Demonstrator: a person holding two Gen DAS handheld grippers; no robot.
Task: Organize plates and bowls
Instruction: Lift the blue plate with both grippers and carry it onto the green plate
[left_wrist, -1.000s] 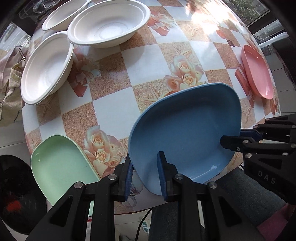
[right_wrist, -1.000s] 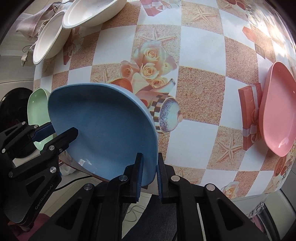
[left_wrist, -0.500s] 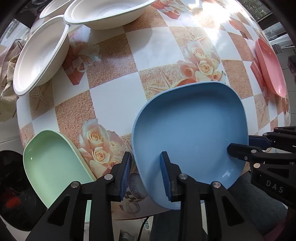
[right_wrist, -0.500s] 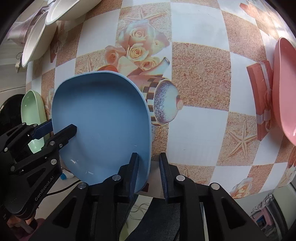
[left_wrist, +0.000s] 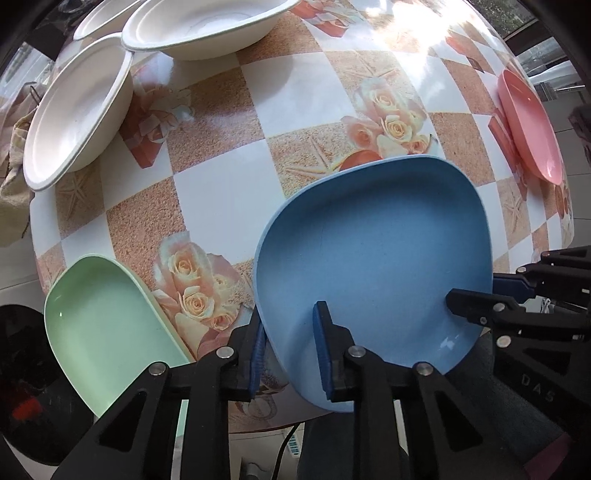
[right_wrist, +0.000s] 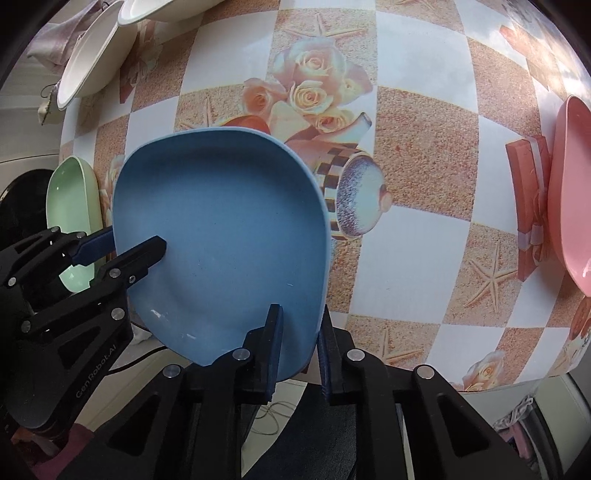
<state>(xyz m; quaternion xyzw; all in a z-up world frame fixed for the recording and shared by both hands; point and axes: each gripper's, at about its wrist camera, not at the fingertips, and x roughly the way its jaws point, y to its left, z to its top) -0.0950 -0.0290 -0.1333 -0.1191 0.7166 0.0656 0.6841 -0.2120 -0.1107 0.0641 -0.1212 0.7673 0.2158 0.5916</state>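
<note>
Readable lettering in 2 places only. "DAS" moulded in raised letters on the black body of the right gripper (left_wrist: 491, 291), seen at the right edge of the left wrist view. "CenRobot.AI" printed in pale letters along the black body of the left gripper (right_wrist: 122, 247), seen at the lower left of the right wrist view. Nothing else legible.

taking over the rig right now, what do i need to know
Left claw and right claw: jaws have just been closing, each on the blue plate's near rim.
Blue plate overhangs the table's near edge; green plate left, pink plate far right, white bowls at the back.
Done: nothing stacked.
Left: stack plates, nest bowls.
</note>
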